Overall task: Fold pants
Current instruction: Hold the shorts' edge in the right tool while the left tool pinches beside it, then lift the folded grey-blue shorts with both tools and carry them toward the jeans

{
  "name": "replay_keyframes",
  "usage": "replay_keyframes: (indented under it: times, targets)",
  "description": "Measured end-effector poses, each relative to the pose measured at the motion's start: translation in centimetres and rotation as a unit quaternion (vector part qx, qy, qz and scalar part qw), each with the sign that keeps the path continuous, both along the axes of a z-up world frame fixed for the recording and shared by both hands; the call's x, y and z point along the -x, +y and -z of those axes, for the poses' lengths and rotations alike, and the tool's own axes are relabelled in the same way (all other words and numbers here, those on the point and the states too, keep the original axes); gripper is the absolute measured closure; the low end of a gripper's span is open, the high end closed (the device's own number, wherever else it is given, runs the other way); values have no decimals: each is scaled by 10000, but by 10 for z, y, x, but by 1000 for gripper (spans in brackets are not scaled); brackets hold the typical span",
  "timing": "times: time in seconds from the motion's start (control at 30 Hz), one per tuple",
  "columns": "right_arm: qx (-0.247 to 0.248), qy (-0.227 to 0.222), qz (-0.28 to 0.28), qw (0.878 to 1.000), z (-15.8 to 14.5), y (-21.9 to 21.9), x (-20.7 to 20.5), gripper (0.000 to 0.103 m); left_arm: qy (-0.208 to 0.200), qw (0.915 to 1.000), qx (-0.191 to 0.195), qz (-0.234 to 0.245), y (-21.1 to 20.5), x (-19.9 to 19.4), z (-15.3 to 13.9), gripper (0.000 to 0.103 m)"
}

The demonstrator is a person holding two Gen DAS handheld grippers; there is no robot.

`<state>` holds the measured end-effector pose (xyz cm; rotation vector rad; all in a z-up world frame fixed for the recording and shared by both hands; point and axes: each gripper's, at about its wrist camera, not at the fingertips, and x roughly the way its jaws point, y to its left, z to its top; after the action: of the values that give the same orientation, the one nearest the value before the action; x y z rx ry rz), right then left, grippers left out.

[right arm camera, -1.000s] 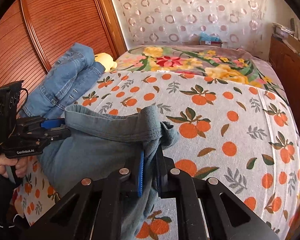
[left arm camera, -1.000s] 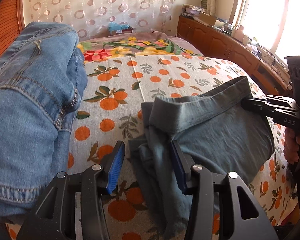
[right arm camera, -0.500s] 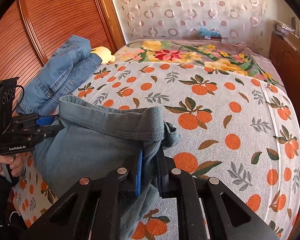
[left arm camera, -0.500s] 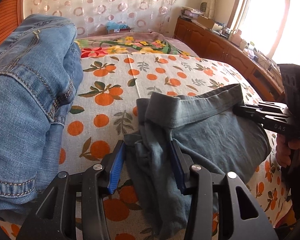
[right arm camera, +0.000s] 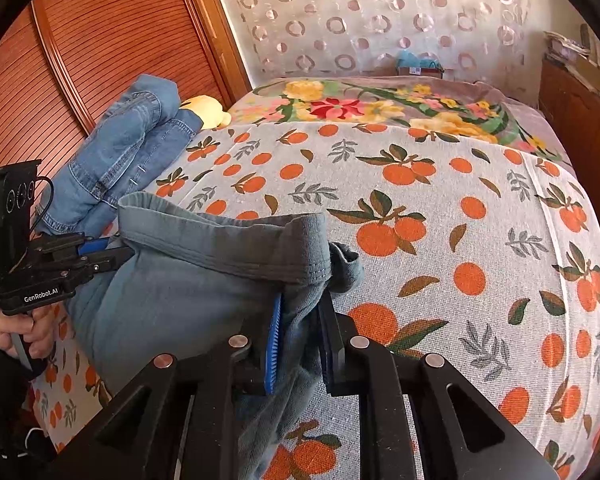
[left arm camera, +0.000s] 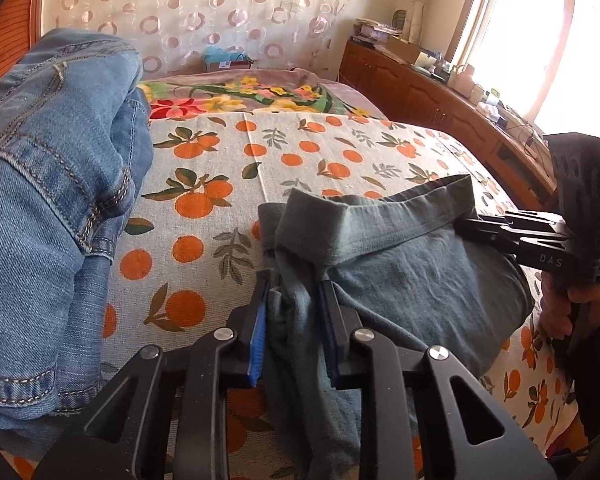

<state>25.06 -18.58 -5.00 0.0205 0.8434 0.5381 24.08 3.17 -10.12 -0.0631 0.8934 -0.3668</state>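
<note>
Grey-green cotton pants (left arm camera: 400, 276) lie bunched on the bed's orange-print cover (left arm camera: 228, 168), at the near edge of the bed, with the waistband folded over on top and running across between your two tools.

Your left gripper (left arm camera: 294, 312) has one end of the waistband gathered between its blue pads (left arm camera: 259, 340). Its jaws are closing, and the bunched cloth already fills the gap and touches both pads, so count it as clamped on the pants. From there the cloth hangs down below the jaws.

Your right gripper (right arm camera: 300, 332) sits at the other end of the waistband. Its jaws are opening, yet the cloth between them is pinched against both pads (right arm camera: 275, 344), so the hold is on. In the left view you can see that same tool from the side, with its tips buried in the waistband fold.

Your left hand (right arm camera: 18, 330) is wrapped round the handle low at the left in the right wrist view; your right hand (left arm camera: 560, 312) grips its handle at the right edge of the left view.

Folded jeans (left arm camera: 48, 208) are piled to the left of the pants on the cover, near but apart from them. A yellow soft toy (right arm camera: 206, 112) lies just behind the jeans, by the wooden panel (right arm camera: 100, 40). A floral blanket (right arm camera: 380, 106) covers the far end of the bed.
</note>
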Motion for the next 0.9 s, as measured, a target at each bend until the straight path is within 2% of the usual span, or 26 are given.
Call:
replay_keyframes:
  times: [0.3,0.33,0.37,0.47,0.9]
  targets:
    - [69,-78,-26,9999,0,3,2,88,-52,9999,-116,90,-5,1,1,78]
    - [53,-73,-34,10000,0,3,3,90,-52,9998,-105,128,-6,1,1,79]
    - [64,-75,-29,9999,0,3,3,91,-41,9998,-86,177,-7,1,1,85]
    - [201,-178,-3,9996,-4,8,9,93,-83,9997,-42,227,-8,7,-4,88]
    - [19,-993,-44,9950,-58,15,57,94,-804,9962,310,78,13,61,-58,89]
